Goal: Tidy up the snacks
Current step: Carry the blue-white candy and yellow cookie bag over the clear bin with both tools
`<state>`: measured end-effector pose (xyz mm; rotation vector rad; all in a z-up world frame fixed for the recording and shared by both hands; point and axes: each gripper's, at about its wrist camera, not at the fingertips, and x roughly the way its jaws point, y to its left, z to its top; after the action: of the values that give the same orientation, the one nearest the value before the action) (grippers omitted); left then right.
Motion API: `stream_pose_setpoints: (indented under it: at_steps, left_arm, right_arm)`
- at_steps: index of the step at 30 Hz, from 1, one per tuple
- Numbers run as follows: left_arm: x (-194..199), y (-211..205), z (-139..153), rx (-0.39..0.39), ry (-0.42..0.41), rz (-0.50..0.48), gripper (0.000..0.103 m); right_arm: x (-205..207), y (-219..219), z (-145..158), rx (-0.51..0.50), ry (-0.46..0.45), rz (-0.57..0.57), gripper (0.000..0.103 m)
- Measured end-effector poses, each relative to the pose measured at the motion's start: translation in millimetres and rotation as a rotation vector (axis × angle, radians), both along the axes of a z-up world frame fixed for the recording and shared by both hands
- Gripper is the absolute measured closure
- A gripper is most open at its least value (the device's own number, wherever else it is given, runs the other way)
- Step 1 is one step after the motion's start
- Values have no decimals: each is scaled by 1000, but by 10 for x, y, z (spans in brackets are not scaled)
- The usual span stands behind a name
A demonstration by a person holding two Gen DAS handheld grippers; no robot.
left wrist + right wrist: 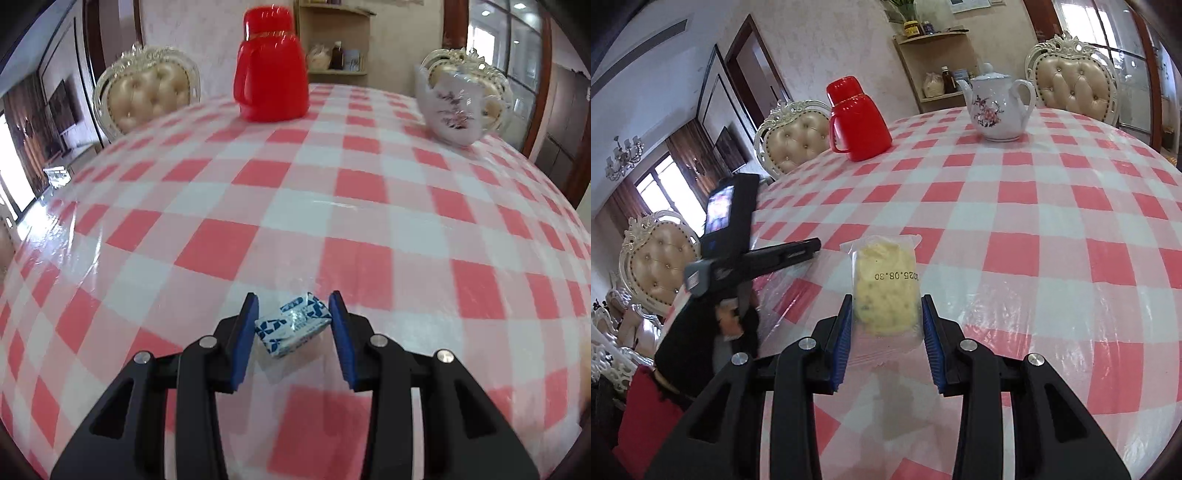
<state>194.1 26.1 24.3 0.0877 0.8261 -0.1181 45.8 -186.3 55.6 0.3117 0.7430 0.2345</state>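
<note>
A small candy in a blue-and-white wrapper [291, 325] sits between the blue pads of my left gripper [294, 300]. Both pads press on its sides, low over the red-and-white checked tablecloth [295, 206]. In the right wrist view a clear packet with a yellow cake inside [882, 280], a printed date on its face, is clamped in my right gripper [886, 299]. It is held a little above the cloth [1034, 221], and its shadow lies below it.
A red thermos jug [271, 70] [858, 118] and a white flowered teapot [454, 103] [995, 107] stand at the table's far side. Padded chairs [796, 142] ring the table. The other device's black frame [768, 258] and a sleeve [690, 339] fill the left of the right wrist view.
</note>
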Motion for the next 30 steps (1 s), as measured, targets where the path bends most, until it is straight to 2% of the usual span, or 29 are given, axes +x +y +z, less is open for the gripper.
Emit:
stream_pose_setpoints:
  at_steps: [6, 9, 12, 15, 18, 22, 30]
  left_arm:
    - [-588, -13, 277, -115, -137, -12, 63]
    - [-872, 38, 374, -143, -185, 5, 63]
    - [-1190, 142, 462, -208, -222, 24, 63]
    - [-1492, 188, 468, -223, -244, 35, 63]
    - [-1815, 222, 422, -219, -252, 47, 63]
    - [-2124, 217, 488, -199, -301, 33, 63]
    - [-2397, 310, 417, -265, -269, 31, 63]
  right_arm:
    - [22, -35, -37, -23, -12, -23, 67]
    - [44, -68, -75, -20, -5, -34, 67]
    - [53, -41, -101, -52, -17, -35, 67]
    - [31, 9, -97, -66, -32, -20, 67]
    - [-40, 22, -63, -22, -42, -11, 67]
    - [-325, 111, 8, -45, -80, -14, 67]
    - [-878, 124, -22, 19, -77, -22, 67]
